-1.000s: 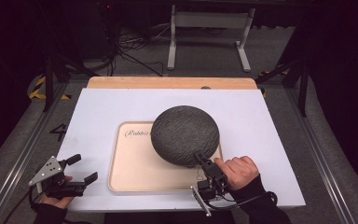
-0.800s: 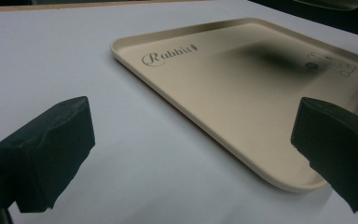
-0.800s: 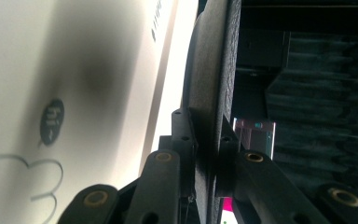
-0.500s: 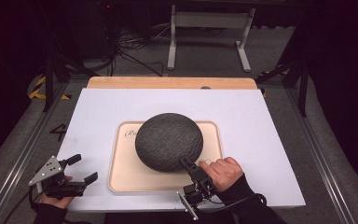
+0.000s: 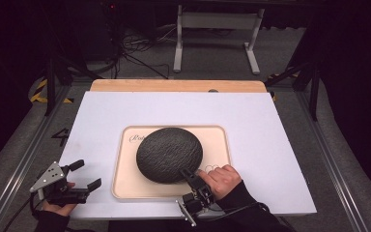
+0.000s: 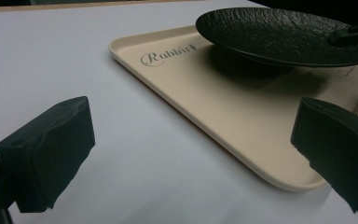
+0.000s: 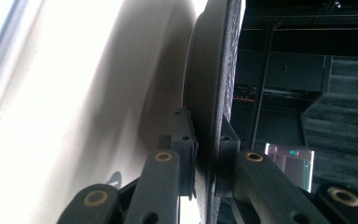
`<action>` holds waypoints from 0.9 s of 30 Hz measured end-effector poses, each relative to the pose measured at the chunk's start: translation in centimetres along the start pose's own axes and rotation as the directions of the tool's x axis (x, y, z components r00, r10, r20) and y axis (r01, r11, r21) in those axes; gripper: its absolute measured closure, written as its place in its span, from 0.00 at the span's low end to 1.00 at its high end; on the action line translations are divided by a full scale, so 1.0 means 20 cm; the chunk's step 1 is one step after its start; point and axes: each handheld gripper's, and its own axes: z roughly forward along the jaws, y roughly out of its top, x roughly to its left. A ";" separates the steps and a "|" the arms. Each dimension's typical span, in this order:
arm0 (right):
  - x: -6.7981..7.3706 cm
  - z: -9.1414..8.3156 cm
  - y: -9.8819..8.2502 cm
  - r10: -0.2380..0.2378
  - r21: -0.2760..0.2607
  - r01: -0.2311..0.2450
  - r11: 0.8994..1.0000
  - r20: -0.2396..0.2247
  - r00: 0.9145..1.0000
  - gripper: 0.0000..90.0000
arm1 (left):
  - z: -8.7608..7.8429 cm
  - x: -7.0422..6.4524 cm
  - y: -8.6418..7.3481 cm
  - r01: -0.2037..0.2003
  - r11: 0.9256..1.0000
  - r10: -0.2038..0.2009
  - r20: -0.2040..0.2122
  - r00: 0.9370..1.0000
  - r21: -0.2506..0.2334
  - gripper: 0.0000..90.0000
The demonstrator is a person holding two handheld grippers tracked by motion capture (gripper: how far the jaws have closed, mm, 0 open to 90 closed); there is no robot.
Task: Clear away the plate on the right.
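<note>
item under inspection: a round black plate [image 5: 169, 154] with a rough, pebbled matte surface and a thin rim, shallow in profile. it is held just above a cream rectangular tray [image 5: 219, 140] with rounded corners, a raised lip and cursive lettering at its far left corner; the plate's shadow falls on the tray bed. the right gripper [image 5: 189, 174] has its jaws clamped on the plate's near rim, one pad above and one below. the left gripper [image 5: 85, 175], jaws wide apart and holding nothing, rests over the smooth white table sheet [image 5: 174, 108] near the tray's left edge.
</note>
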 end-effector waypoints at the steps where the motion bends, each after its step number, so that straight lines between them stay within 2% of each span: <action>1: 0.00 0.00 0.00 -0.001 0.000 0.001 1.000 -0.002 1.000 0.93 | 0.00 0.00 0.00 0.000 1.000 0.000 0.000 1.000 0.000 0.00; 12: 0.03 0.03 0.00 -0.015 0.007 0.015 1.000 -0.028 0.999 0.93 | 0.00 0.00 0.00 -0.001 1.000 0.001 0.000 1.000 0.000 0.00; 27: 0.04 0.04 -0.01 -0.004 0.014 0.005 1.000 -0.059 0.998 0.94 | 0.00 0.00 0.00 -0.004 1.000 0.004 0.000 1.000 0.001 0.00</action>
